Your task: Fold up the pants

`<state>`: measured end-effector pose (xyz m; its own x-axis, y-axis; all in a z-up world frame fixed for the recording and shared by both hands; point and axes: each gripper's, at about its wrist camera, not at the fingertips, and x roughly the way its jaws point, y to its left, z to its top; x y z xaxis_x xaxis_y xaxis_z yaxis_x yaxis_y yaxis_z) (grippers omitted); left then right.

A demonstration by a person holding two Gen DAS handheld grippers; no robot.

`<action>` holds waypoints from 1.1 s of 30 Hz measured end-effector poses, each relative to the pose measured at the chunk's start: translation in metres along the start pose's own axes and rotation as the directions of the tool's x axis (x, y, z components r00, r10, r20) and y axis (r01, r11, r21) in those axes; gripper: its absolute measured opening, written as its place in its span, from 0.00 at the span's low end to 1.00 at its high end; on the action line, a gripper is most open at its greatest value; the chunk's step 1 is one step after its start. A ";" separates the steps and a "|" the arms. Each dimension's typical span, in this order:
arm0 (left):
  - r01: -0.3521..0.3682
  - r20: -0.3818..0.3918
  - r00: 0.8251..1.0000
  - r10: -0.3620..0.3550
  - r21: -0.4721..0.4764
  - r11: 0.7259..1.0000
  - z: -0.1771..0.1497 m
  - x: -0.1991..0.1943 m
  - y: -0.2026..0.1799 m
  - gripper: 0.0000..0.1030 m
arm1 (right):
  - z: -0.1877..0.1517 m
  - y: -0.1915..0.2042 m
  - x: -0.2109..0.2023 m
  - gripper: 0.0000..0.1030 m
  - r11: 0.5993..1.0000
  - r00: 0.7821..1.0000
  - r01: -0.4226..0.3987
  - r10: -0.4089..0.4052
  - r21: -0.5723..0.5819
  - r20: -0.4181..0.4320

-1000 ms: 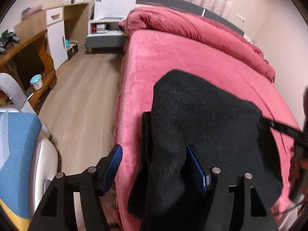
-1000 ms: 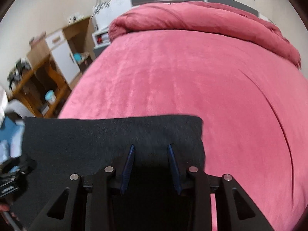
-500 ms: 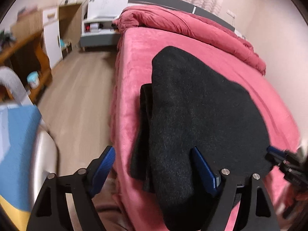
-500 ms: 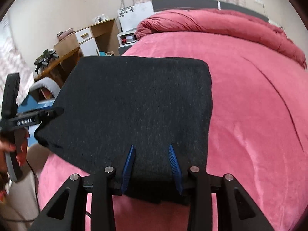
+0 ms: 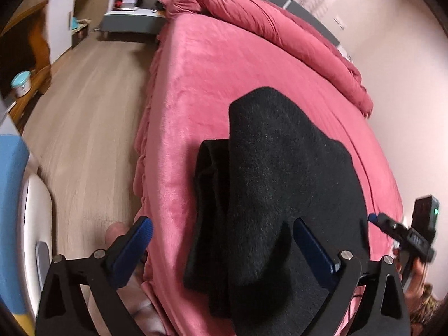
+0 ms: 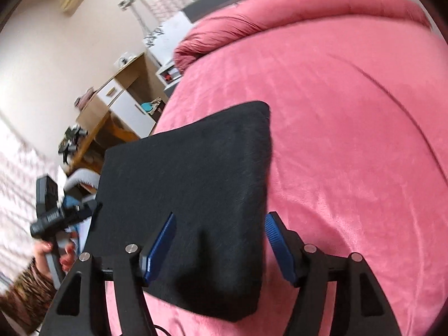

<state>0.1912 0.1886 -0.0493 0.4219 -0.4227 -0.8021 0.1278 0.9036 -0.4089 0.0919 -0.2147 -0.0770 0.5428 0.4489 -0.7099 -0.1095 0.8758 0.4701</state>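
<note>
the black pants [image 5: 280, 196] lie folded into a thick, squarish bundle on the near part of the pink bed [image 5: 212, 89], close to its floor-side edge. the cloth is dark, fuzzy and matte, with a soft nap. the top layer is smooth, and a narrower under-layer sticks out along the side nearest the wooden floor [image 5: 84, 117]. from the right wrist view the pants [image 6: 196, 184] show one crisp corner pointing up the bed toward the rolled pink duvet [image 6: 294, 11].

the left gripper [image 5: 221, 240] hangs over the near end of the bundle, its blue fingers spread wide with nothing between them. the right gripper [image 6: 221, 240] has its jaws parted too, straddling the near corner without pinching it.

white lettering sits on the side of the left gripper [image 6: 60, 217], too blurred to read.
</note>
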 end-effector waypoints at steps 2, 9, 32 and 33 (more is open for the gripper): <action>0.004 -0.023 1.000 -0.004 0.015 1.000 0.005 0.006 0.002 0.98 | 0.003 -0.009 0.010 0.66 0.999 1.000 0.002 -0.001 0.038 -0.030; 0.040 -0.049 0.998 -0.038 0.038 0.998 0.012 0.020 0.004 0.98 | 0.006 -0.024 0.033 0.66 0.995 0.997 0.003 0.004 0.095 -0.073; 0.151 -0.138 0.982 -0.132 0.137 0.979 0.016 0.067 -0.012 0.91 | 0.039 -0.009 0.107 0.67 0.942 0.923 -0.305 0.329 0.141 -0.199; 0.145 -0.123 0.984 -0.127 0.146 0.979 0.014 0.064 -0.014 0.83 | 0.040 -0.001 0.107 0.57 0.960 0.937 -0.264 0.278 0.092 -0.211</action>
<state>0.2287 0.1496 -0.0883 0.2886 -0.5396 -0.7909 0.3174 0.8333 -0.4527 0.1833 -0.1747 -0.1328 0.3029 0.7012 -0.6454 -0.1719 0.7063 0.6868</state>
